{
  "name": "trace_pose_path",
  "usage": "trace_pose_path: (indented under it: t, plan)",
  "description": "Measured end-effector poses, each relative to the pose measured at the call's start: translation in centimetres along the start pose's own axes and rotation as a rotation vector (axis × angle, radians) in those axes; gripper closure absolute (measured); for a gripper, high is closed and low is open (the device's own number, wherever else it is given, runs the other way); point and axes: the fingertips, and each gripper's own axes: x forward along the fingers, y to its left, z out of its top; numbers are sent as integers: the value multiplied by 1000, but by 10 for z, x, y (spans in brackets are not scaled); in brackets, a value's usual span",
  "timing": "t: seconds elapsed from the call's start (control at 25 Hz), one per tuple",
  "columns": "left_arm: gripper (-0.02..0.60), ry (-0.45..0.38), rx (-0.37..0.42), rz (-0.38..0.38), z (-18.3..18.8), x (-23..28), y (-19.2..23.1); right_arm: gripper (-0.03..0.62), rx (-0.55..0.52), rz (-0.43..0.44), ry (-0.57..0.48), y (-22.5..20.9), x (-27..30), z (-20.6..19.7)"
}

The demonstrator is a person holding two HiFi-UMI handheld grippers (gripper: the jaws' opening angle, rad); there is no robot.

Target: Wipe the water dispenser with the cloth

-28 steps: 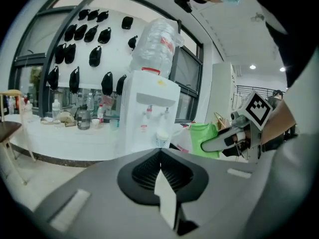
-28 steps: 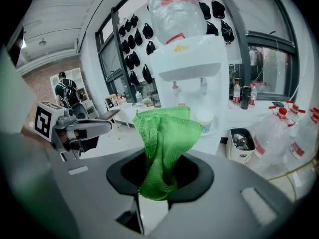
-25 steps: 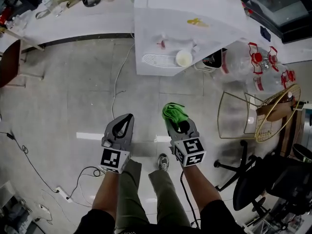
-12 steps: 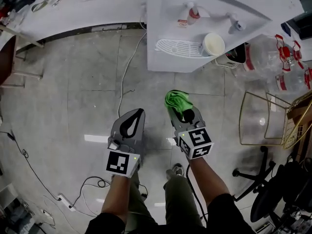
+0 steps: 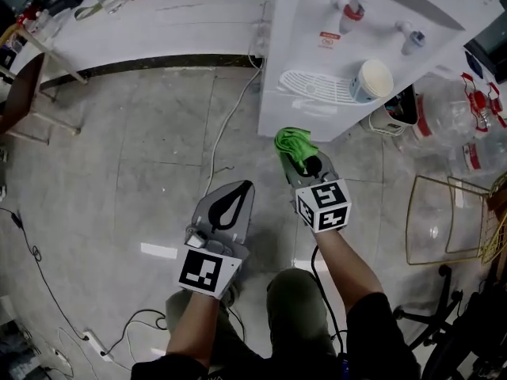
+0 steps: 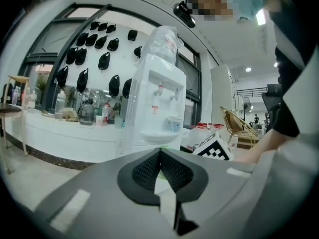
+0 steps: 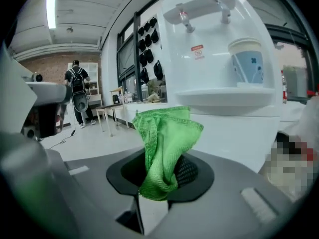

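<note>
With your right hand-held gripper (image 5: 299,158) pinching the green cloth (image 5: 292,142) just short of the water dispenser (image 5: 372,38) ahead, you'd likely have done best pressing its bunched end flat against the front, your left hand-held gripper (image 5: 240,190) pressed together, empty, alongside.

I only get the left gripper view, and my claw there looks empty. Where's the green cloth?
Observer: The green cloth is in the right claw, which is shut on it.
Child: Is it wiping the water dispenser?
Observer: It is right at the water dispenser's lower front, below the drip tray. I cannot tell whether it touches.
Child: Is anything on the floor near it?
Observer: A white cable runs over the floor on your left of the dispenser.
</note>
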Motion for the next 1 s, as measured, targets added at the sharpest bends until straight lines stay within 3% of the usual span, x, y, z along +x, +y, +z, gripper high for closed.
trace_pose_path:
  t: [0.2, 0.32, 0.48, 0.64, 0.84, 1.0]
  plan:
    - [578, 34, -49, -87, 3, 12, 1, 479, 12, 14, 39, -11, 47, 4]
    - [578, 21, 27, -36, 11, 5, 7, 479, -8, -20, 28, -12, 70, 20]
    - [578, -2, -27, 4, 13, -8, 17, 479, 9, -101, 22, -18, 92, 30]
    - [578, -84, 1, 19, 36, -12, 14, 479, 49, -159, -1, -27, 101, 32]
    - [578, -58, -6, 15, 31, -6, 3, 477, 58, -147, 0, -42, 91, 23]
    - [578, -73, -4, -7, 34, 2, -8, 477, 101, -195, -11, -82, 62, 12]
